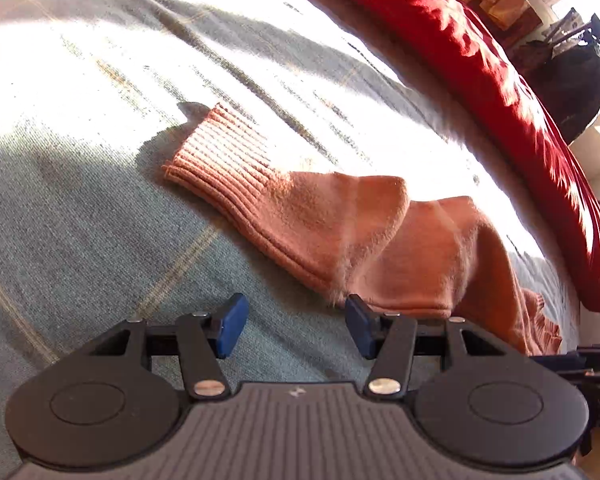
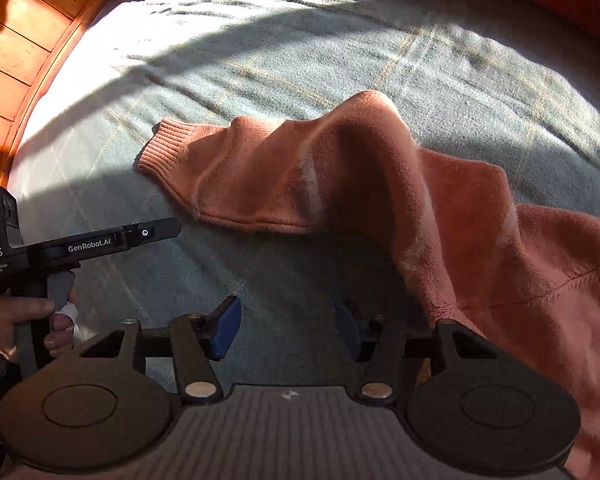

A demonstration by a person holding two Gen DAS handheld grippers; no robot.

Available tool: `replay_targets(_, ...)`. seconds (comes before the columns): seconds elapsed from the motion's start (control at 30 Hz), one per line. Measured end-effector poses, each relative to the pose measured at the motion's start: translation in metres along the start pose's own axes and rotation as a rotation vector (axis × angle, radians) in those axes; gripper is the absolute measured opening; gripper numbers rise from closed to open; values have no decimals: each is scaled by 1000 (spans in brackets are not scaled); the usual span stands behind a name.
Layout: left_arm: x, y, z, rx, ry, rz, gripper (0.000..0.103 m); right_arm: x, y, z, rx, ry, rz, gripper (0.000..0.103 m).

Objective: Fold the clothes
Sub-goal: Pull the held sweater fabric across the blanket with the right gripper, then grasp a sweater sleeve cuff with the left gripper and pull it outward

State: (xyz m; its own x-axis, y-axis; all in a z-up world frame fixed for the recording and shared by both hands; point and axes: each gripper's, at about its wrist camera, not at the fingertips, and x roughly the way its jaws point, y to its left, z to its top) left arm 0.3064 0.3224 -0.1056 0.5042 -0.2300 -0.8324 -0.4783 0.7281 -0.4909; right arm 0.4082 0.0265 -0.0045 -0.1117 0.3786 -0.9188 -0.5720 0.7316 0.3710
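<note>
Barely begun: sweater (image 2: 440, 216) lying rumpled on bed (image 2: 260, 68), sleeve (image 1: 260, 196) flung out unfolded, left tongs (image 1: 296, 328) and right tongs (image 2: 288, 330) both released, gripping nothing, all folds remaining.

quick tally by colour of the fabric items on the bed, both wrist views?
Orange: 1, sweater
Red: 1, blanket
Grey-green: 1, plaid bedcover
Total: 3
</note>
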Motion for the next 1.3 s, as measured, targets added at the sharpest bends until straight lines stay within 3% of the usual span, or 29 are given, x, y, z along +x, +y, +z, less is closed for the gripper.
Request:
replay_targets(0.07,12,4,5,-75,-23,-43,54,-2,-4,-7,23,-7,11,60)
replay_targets(0.27,31,3,14,-137,-124,-95,58,-4,-17,-24,67,-19,20,60)
replay_targets(0.5,29,9,20,-273,-302,-62,57,-7,-25,-35,99,-38,12,60)
replay_targets(0.57,32,-1,28,-223,-327,10,54,-7,-27,-37,100,-38,3,60)
replay_targets(0.67,34,-16,41,-86,-345,190,43,-8,-30,-40,105,-40,-12,61)
replay_targets(0.8,24,-23,43,32,-349,345,43,-12,-36,-43,120,-58,-13,63)
replay_targets(0.9,6,-26,38,83,-345,394,40,-17,-39,-43,130,-74,-2,64)
replay_targets(1.0,-8,-45,35,185,-376,360,44,-20,-40,-42,137,-88,5,65)
replay_targets(1.07,-9,-45,37,122,-346,330,44,-20,-41,-42,143,-94,7,65)
replay_targets(1.2,5,-6,29,-235,-266,184,44,-21,-43,-43,158,-99,17,65)
replay_targets(1.3,18,12,24,-307,-302,133,45,-21,-45,-44,159,-96,10,66)
